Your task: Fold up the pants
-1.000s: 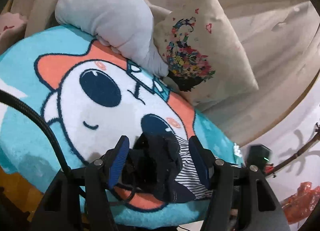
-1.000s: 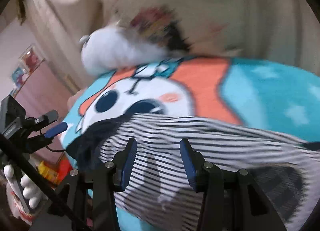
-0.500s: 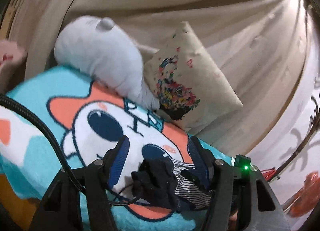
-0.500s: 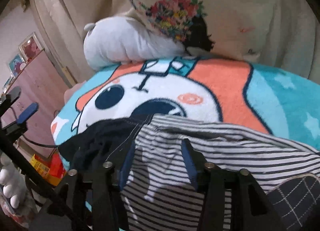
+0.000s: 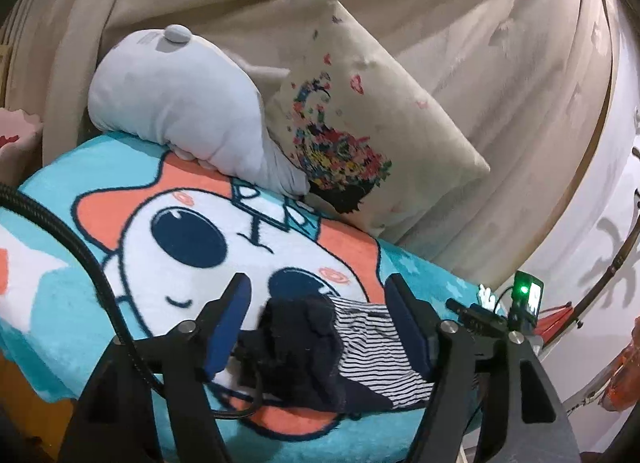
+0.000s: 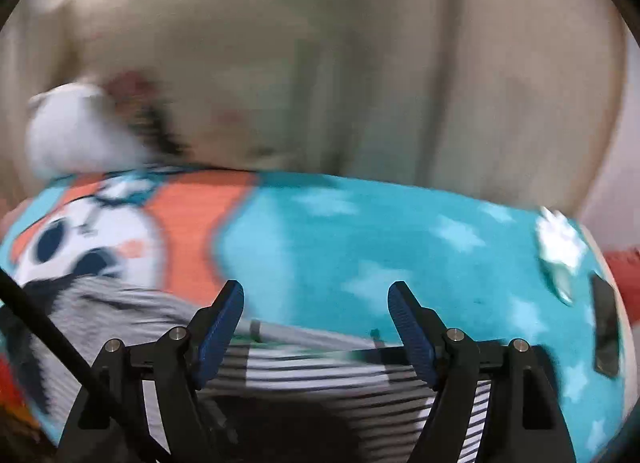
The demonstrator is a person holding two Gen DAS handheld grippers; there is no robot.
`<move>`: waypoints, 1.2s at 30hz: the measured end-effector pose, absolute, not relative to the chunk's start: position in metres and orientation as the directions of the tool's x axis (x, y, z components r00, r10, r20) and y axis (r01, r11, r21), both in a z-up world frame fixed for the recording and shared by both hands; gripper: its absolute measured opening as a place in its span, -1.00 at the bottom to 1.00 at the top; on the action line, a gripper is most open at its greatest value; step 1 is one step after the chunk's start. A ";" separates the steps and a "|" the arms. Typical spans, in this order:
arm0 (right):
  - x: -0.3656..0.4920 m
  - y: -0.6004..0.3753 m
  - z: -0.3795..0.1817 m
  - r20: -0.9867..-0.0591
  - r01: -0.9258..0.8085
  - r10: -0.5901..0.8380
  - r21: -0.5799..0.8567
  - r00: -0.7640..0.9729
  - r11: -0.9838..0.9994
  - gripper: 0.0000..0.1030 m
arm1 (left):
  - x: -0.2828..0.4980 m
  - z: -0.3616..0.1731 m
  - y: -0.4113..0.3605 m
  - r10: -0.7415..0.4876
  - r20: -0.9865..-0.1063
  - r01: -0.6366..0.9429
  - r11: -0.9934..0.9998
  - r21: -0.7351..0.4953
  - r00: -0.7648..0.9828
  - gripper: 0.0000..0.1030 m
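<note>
Left wrist view: left gripper [image 5: 318, 317] stands open, jaws have just been opening. The pants [image 5: 344, 347] — striped fabric with a dark bunched end — lie on the cartoon blanket [image 5: 120, 199] in the gap between the blue pads, but neither pad presses on the cloth, so nothing is gripped. Dark end sits nearer the left pad, stripes run off toward the right pad and past it. Behind, a grey plush toy [image 5: 180, 103] and a flowered cushion [image 5: 360, 135] lean at the back of the blanket, well apart from the pants.

Right wrist view: heavy motion blur. Right gripper [image 6: 316, 323] is open as well, jaws have just been opening, with no fabric caught between the pads. The pants [image 6: 312, 375] stretch across the bottom of the frame, below and in front of the fingers; a pale band edge lies just beside the left pad.

Progress, as a judgement: the pants look bunched at one end and only roughly laid out — probably one fold placed and let go. Tidying the dark lump and the further folds seem left to do.
</note>
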State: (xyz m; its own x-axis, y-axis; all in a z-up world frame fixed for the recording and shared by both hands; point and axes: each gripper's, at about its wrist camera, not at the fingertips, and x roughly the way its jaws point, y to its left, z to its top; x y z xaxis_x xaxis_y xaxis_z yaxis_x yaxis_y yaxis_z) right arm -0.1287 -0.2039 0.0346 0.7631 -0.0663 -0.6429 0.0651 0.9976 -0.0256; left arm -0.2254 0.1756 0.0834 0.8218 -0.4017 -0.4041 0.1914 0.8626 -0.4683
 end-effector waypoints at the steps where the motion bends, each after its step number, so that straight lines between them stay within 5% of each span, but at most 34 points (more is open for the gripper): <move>1: -0.123 -0.214 0.031 -0.649 0.093 -0.089 -0.028 0.755 0.995 0.52 | -0.225 0.083 0.169 -0.402 -0.411 0.194 0.866 -0.460 0.818 0.48; 7: -0.074 -0.254 -0.010 -0.781 0.170 -0.112 -0.007 0.614 0.985 0.63 | -0.217 0.079 0.123 -0.379 -0.495 0.196 0.903 -0.382 0.782 0.50; 12: -0.074 -0.253 -0.012 -0.787 0.181 -0.111 0.001 0.607 0.983 0.95 | -0.205 0.074 0.091 -0.362 -0.565 0.194 0.922 -0.337 0.741 0.54; 20: -0.084 -0.251 -0.014 -0.768 0.202 -0.123 0.008 0.629 0.979 0.98 | -0.190 0.059 0.052 -0.288 -0.629 0.167 0.955 -0.245 0.722 0.65; 26: -0.082 -0.252 -0.015 -0.768 0.202 -0.120 0.013 0.629 0.979 0.98 | -0.181 0.040 -0.003 -0.056 -0.706 0.127 0.991 0.048 0.706 0.66; 33: -0.082 -0.251 -0.016 -0.768 0.202 -0.119 0.014 0.629 0.979 0.98 | -0.175 0.022 -0.025 0.310 -0.605 -0.044 0.909 0.414 0.734 0.72; 36: -0.083 -0.249 -0.015 -0.768 0.202 -0.119 0.014 0.629 0.979 0.98 | -0.170 0.022 -0.028 0.314 -0.608 -0.025 0.900 0.435 0.729 0.74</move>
